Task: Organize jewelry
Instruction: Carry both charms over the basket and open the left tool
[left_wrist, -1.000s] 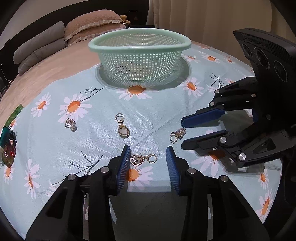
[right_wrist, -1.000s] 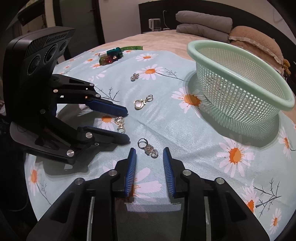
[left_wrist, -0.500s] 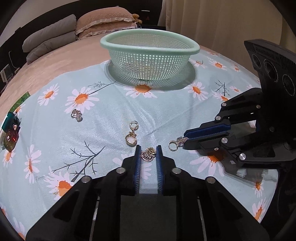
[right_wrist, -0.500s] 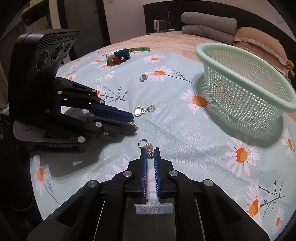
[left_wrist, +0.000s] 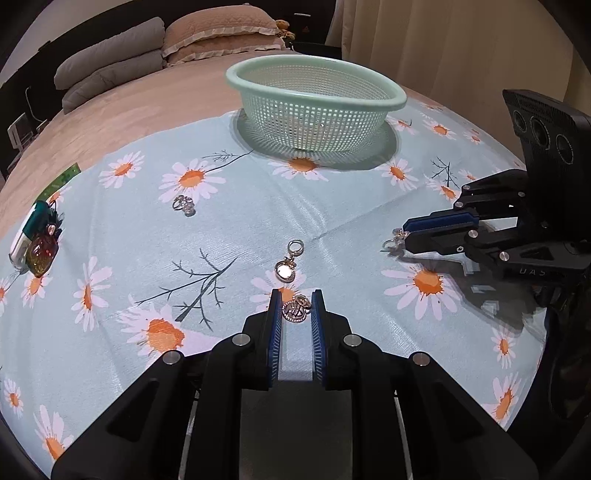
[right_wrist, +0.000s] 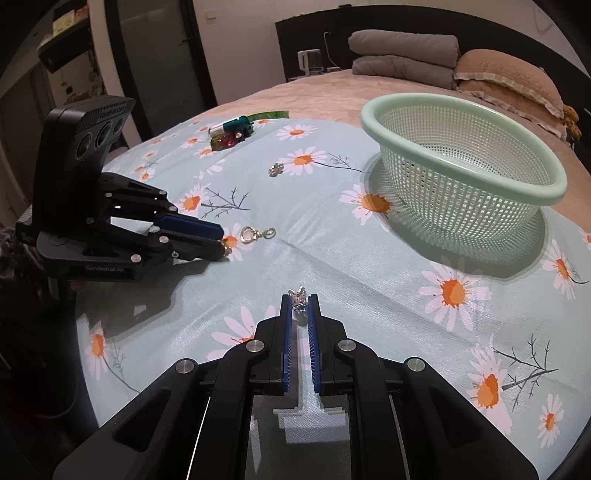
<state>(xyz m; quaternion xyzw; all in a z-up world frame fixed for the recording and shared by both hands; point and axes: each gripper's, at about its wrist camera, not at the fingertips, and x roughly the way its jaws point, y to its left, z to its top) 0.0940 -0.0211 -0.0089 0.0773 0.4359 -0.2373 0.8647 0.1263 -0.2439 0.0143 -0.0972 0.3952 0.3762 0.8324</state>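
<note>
In the left wrist view my left gripper (left_wrist: 295, 300) is shut on a gold charm (left_wrist: 295, 309), held just above the daisy-print cloth (left_wrist: 110, 229). To its right, my right gripper (left_wrist: 405, 236) pinches a small silver charm (left_wrist: 392, 242). The right wrist view shows that right gripper (right_wrist: 299, 300) shut on the silver crystal charm (right_wrist: 299, 297), with the left gripper (right_wrist: 221, 244) off to the left, gold charm (right_wrist: 227, 251) at its tips. A gold pendant (left_wrist: 290, 266) (right_wrist: 255, 234) and a silver charm (left_wrist: 184, 205) (right_wrist: 275, 169) lie on the cloth. The mint mesh basket (left_wrist: 314, 125) (right_wrist: 461, 199) stands at the far side.
A green and red cluster of small items (left_wrist: 37, 240) (right_wrist: 231, 134) lies at the cloth's far left edge. The cloth covers the end of a bed; pillows (left_wrist: 207, 33) and folded grey bedding (right_wrist: 402, 55) are behind. A curtain (left_wrist: 443, 44) hangs past the basket.
Both grippers have closed from open, the left on the gold charm and the right on the silver one, and both have lifted a little off the cloth.
</note>
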